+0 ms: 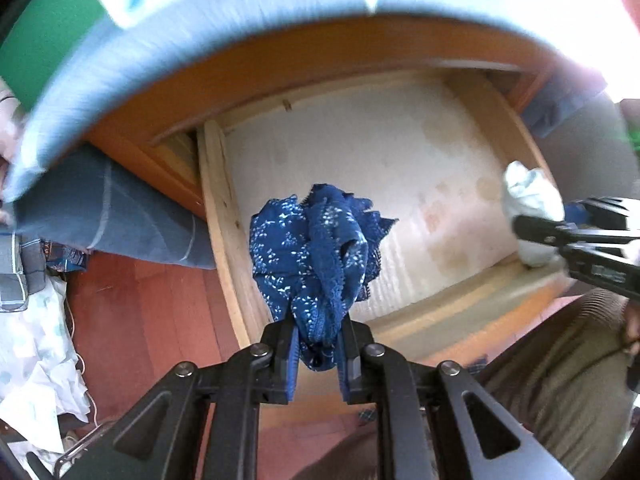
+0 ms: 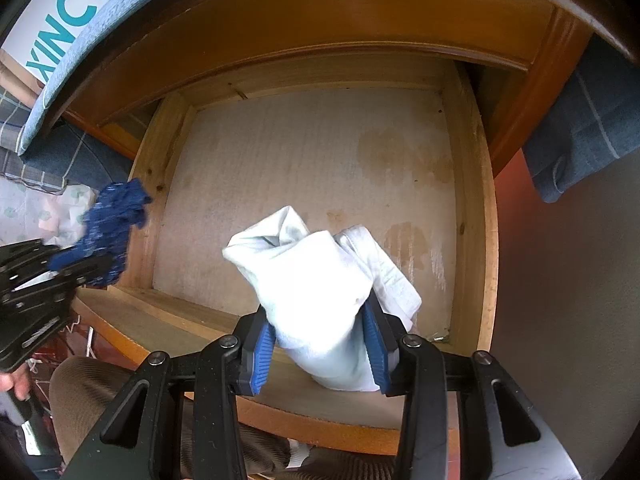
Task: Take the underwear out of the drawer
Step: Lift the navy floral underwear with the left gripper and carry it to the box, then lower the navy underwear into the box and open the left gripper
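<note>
Underwear, blue [image 1: 316, 248] and white [image 2: 320, 280], each pinched between fingers above bare-bottomed drawer [image 2: 472, 208].

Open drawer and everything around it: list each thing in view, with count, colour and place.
Wooden drawer: one, pale wood, stained liner, pulled open; nothing lies on its floor.
Blue underwear: one, dark blue with white specks, lace edge, clamped in the left gripper above the drawer's left side.
White underwear: one, white, bunched, clamped in the right gripper above the drawer.
Cabinet front: one, orange-brown wood, above the drawer.
Blue fabric with pale stripes: dark blue, left of the drawer; similar fabric shows at its right.
Floor: reddish wood.
Left gripper: one, black, blue pads, shut.
Right gripper: one, black, blue pads, shut.
Person's trouser leg: olive corduroy.
</note>
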Motion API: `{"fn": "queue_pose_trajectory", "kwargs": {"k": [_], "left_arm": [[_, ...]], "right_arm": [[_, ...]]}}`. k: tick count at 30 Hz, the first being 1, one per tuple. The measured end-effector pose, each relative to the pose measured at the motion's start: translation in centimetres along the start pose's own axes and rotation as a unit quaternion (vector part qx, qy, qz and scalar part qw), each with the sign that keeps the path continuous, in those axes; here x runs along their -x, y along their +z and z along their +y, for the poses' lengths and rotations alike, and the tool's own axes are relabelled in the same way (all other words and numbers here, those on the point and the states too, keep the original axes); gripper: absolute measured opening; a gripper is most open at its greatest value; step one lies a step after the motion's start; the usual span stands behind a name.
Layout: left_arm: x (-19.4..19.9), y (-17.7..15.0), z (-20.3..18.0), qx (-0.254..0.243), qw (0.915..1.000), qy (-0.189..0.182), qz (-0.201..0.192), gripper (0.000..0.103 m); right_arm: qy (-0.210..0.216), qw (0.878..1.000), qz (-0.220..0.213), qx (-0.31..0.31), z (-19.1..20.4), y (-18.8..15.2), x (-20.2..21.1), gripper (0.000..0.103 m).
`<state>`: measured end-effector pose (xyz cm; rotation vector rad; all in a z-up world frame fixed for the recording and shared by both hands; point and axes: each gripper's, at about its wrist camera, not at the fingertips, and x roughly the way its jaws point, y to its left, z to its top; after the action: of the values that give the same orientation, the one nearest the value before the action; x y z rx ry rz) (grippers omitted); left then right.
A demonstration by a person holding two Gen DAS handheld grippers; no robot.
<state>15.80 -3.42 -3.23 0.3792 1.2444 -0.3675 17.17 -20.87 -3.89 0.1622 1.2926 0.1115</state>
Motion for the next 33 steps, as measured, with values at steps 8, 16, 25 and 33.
{"fn": "queue_pose_trajectory", "kwargs": {"k": [8, 16, 25, 33], "left_arm": [[7.5, -1.0, 0.4, 0.009, 0.9984, -0.008, -0.055, 0.015], [14.1, -1.2, 1.7, 0.022, 0.9950, -0.005, -0.097, 0.015], [21.3, 0.4, 4.1, 0.044, 0.9853, 0.004, -0.165, 0.015], [27.4, 4.4, 5.1, 0.057, 0.9718, 0.019, -0.228, 0.015]], "right_arm": [[-0.003, 1.000, 0.000, 0.002, 0.2, -0.1, -0.1, 0.037], [-0.008, 1.000, -0.001, 0.004, 0.4, -0.2, -0.1, 0.037], [-0.010, 1.000, -0.001, 0.002, 0.5, -0.1, -0.1, 0.037], [-0.007, 1.000, -0.001, 0.001, 0.2, -0.1, -0.1, 0.037]]}}
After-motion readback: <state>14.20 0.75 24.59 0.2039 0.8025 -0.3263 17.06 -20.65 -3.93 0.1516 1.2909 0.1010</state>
